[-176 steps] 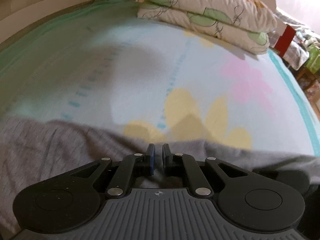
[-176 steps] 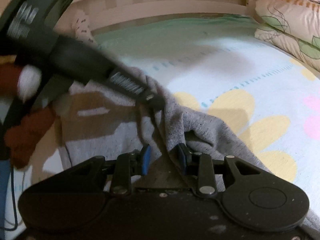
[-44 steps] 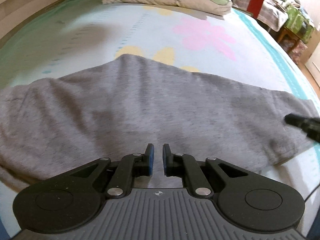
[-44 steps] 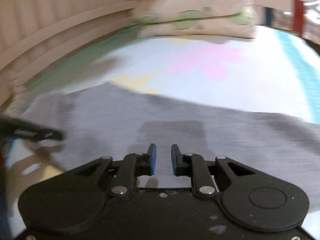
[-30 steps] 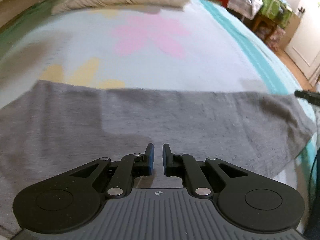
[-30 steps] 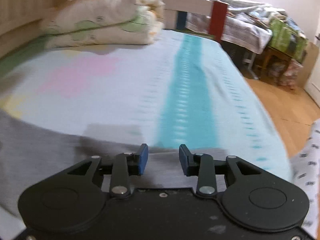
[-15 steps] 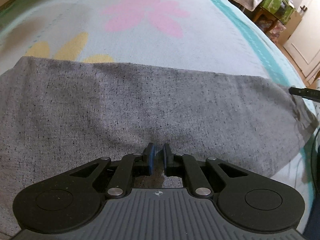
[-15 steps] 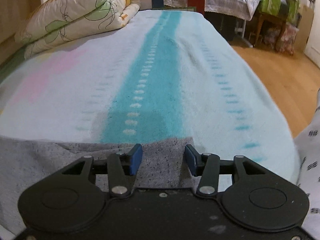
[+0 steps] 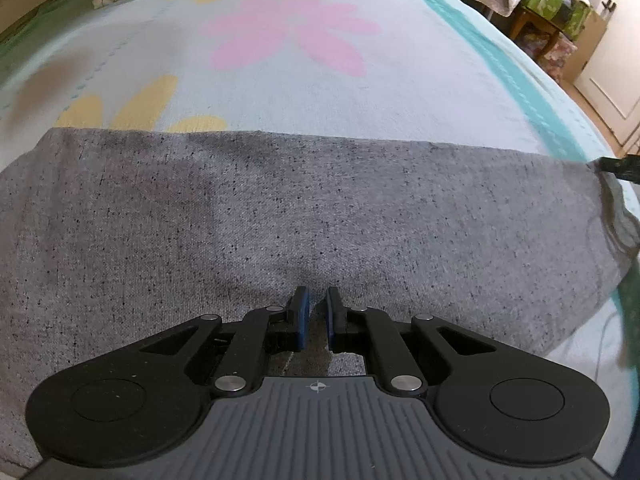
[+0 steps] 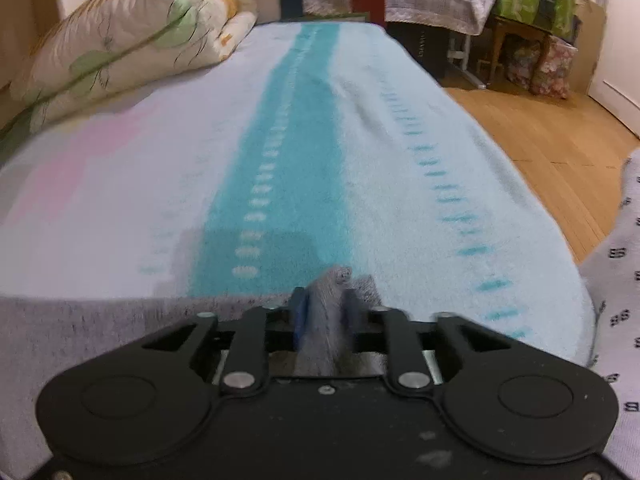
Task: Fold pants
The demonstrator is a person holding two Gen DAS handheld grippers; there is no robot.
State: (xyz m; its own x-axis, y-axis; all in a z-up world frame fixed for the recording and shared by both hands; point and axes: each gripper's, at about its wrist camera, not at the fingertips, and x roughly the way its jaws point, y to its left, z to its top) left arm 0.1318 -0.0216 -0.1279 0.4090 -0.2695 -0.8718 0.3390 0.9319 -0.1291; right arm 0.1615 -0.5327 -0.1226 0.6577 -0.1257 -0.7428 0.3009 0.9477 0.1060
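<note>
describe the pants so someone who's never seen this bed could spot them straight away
Start at the bed with the pale blanket printed with a pink flower and a teal stripe. Across its near end lies a wide flat band of cloth: the pants, with the right tool pinching one end of them. They are the only plain speckled grey fabric there; the pillows are cream with green leaves.

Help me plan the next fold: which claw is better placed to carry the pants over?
Right. The right claw already pinches the pants at their end; the left claw holds nothing mid-fabric.
</note>
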